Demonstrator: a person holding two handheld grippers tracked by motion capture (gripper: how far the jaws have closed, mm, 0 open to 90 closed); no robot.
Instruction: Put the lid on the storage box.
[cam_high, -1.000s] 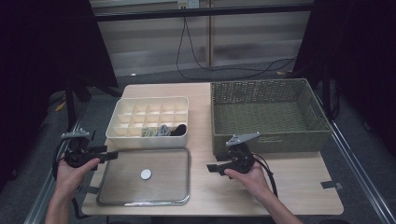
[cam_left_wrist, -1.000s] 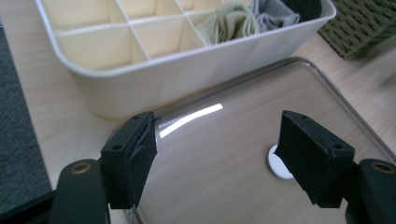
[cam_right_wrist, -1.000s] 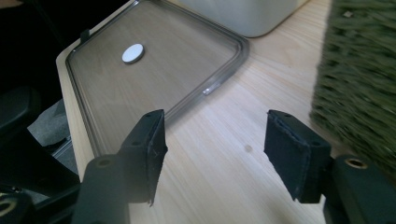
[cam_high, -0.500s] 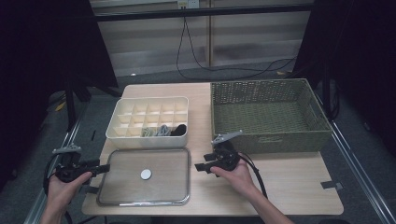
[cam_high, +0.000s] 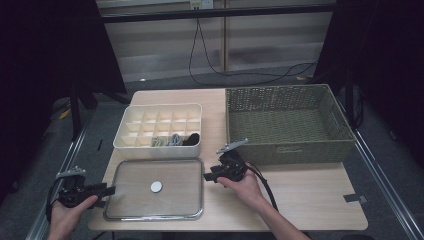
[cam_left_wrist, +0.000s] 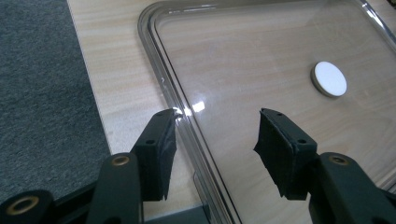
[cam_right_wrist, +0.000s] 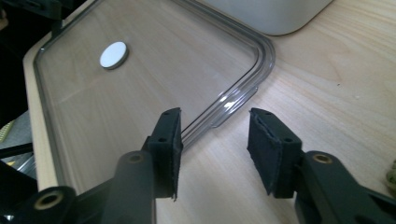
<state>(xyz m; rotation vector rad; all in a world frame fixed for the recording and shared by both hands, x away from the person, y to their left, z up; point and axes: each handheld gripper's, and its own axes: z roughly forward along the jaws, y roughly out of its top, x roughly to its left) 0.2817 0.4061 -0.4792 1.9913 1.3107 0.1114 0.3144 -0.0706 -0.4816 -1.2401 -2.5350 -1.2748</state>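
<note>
— Jaws on my left gripper (cam_left_wrist: 215, 140) gape apart, straddling the clear lid's (cam_high: 155, 205) left rim. And yours?

— My right gripper (cam_right_wrist: 215, 140) gapes too, at the lid's right rim tab; its white knob (cam_right_wrist: 113, 55) lies beyond.

— From above?

— Past the lid, the divided box (cam_high: 159, 129) holds rolled socks (cam_high: 175, 140). Farther right, the wicker basket (cam_high: 287, 122).

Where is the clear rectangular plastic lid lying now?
In the high view, the clear rectangular plastic lid lies flat at the table's near left, just in front of the cream compartment box, between both grippers.
</note>
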